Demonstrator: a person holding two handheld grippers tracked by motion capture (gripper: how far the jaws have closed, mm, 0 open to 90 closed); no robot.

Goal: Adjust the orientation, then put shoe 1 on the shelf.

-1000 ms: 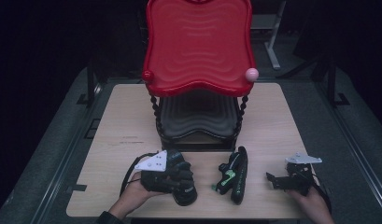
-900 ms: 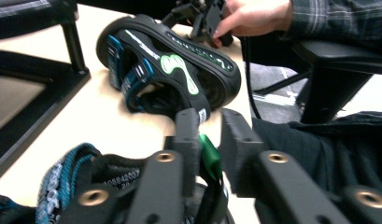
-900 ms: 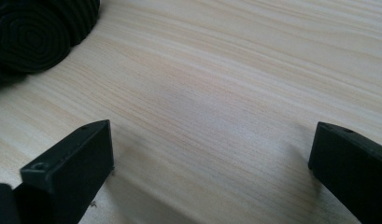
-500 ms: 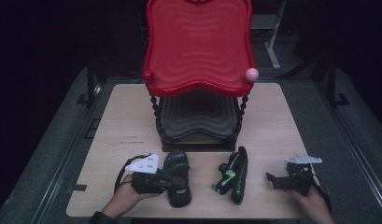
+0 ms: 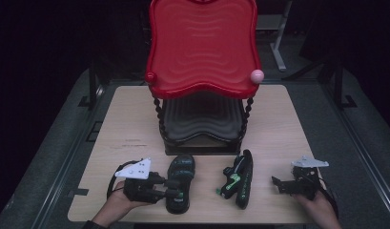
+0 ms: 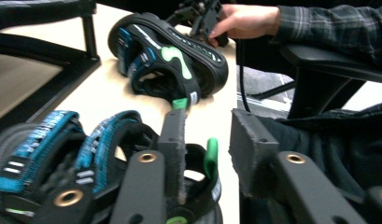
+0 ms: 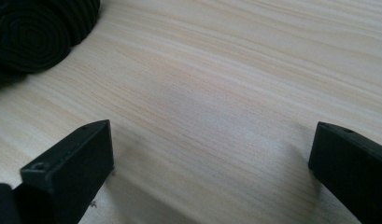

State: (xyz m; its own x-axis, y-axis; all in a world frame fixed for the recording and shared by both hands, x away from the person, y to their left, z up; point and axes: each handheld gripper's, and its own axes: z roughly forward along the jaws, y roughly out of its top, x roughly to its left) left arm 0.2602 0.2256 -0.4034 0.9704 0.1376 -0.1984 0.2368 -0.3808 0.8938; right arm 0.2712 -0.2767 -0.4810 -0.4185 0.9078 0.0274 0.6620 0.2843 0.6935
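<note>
Meanwhile, both sandals remain on the tabletop (image 5: 278,119), rack (image 5: 202,143) unfilled: left gripper (image 5: 176,187), jaws just parting, at one sandal (image 5: 179,188); right gripper (image 5: 277,183) spread, empty.

Dark room, wood table (image 5: 288,119), grey floor (image 5: 54,143)

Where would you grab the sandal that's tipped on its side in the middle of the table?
Probably by the upturned sole edge of the sandal on its side. It stands on edge with its straps facing the other sandal, so open jaws could come down from above and pinch across the sole. The open right gripper is nearest.
</note>
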